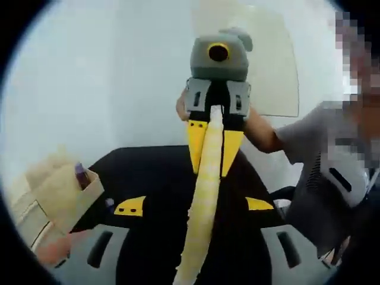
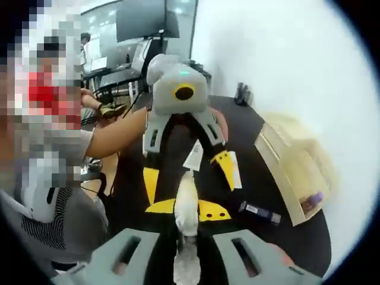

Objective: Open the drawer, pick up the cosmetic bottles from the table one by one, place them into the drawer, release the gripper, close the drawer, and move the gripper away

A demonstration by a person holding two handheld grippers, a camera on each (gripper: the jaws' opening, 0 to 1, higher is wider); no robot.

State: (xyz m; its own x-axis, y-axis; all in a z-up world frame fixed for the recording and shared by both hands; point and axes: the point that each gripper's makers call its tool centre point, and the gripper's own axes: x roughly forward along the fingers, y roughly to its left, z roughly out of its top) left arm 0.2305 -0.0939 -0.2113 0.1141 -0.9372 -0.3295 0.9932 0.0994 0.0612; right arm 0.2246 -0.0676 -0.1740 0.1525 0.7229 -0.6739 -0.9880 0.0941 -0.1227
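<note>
Right gripper (image 1: 214, 148) clenched on a pale bottle (image 1: 205, 202) above the black table (image 1: 154, 172), beside the wooden drawer (image 1: 59, 190). Left gripper (image 2: 189, 178) spread loosely around it. Purple bottle (image 1: 81, 176) lies inside the drawer.

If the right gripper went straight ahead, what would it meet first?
Probably the left gripper, facing it with jaws open; the pale bottle the right gripper holds would arrive first. Depth is unclear.
</note>
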